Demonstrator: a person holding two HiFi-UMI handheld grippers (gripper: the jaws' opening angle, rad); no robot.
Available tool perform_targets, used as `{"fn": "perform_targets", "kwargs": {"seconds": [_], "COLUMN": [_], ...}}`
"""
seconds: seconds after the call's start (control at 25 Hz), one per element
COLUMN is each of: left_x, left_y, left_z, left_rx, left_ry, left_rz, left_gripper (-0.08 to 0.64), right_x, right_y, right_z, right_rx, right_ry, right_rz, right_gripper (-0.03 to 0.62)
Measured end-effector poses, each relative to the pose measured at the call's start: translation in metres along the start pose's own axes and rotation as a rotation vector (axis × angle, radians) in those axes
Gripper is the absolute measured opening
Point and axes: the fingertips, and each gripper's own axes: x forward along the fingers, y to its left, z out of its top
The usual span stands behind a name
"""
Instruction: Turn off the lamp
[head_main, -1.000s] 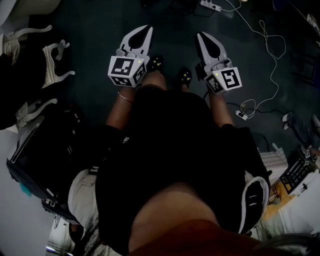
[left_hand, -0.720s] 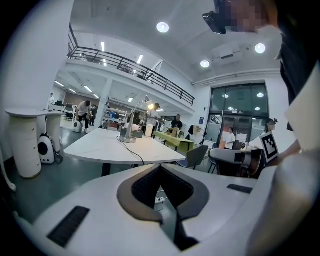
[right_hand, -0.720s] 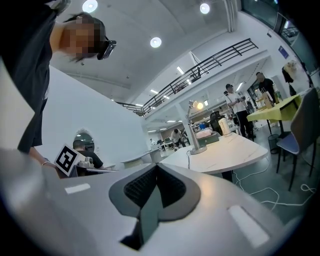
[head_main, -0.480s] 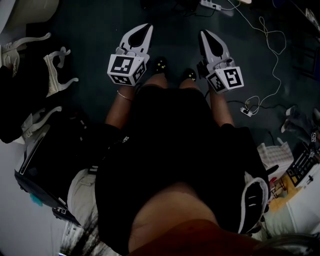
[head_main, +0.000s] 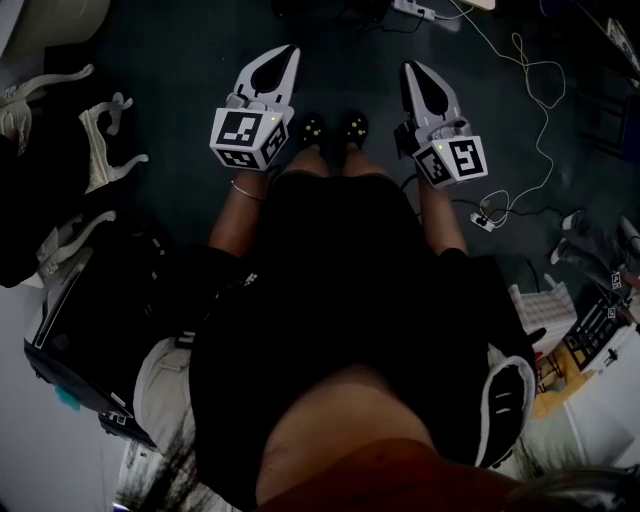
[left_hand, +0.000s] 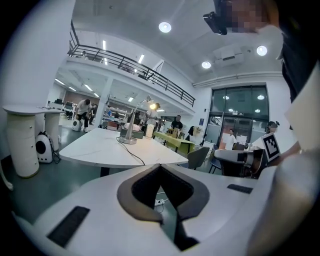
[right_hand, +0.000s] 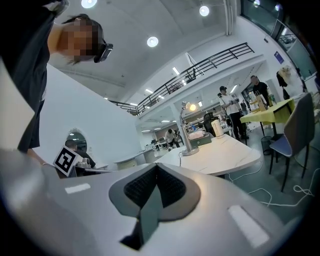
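**Both grippers closed and empty, lamp lit far ahead**

Your left gripper (head_main: 288, 52) has its fingers pressed together with nothing between them. Your right gripper (head_main: 409, 70) is the same: pads meeting, nothing held. You hold the two side by side and apart, over a dark floor, with your shoes (head_main: 312, 128) between them, just behind the fingertips.

The desk lamp (left_hand: 132, 125) stands well beyond your left fingertips and slightly to their left, on a white table (left_hand: 95, 150). Its head glows, and its cord (left_hand: 134, 154) trails from the base toward the table's near edge. In the right gripper view the lamp is far ahead of the fingertips and a little to their right. Neither gripper is near it.
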Motion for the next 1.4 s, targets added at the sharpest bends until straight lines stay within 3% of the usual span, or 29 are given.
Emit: {"fn": "perform_targets", "kwargs": {"seconds": [0.52, 1.4], "left_x": [0.015, 0.087], "left_y": [-0.007, 0.002], "left_z": [-0.003, -0.049], "left_rx": [0.02, 0.03], "left_ry": [0.008, 0.091], "left_rz": [0.036, -0.032], "left_gripper": [-0.002, -0.002], "right_x": [0.018, 0.07], "right_y": [-0.012, -0.05], "right_z": [0.01, -0.045], "right_rx": [0.027, 0.055], "right_ry": [-0.015, 0.031], "right_rz": [0.065, 0.073], "right_gripper": [-0.003, -0.002]}}
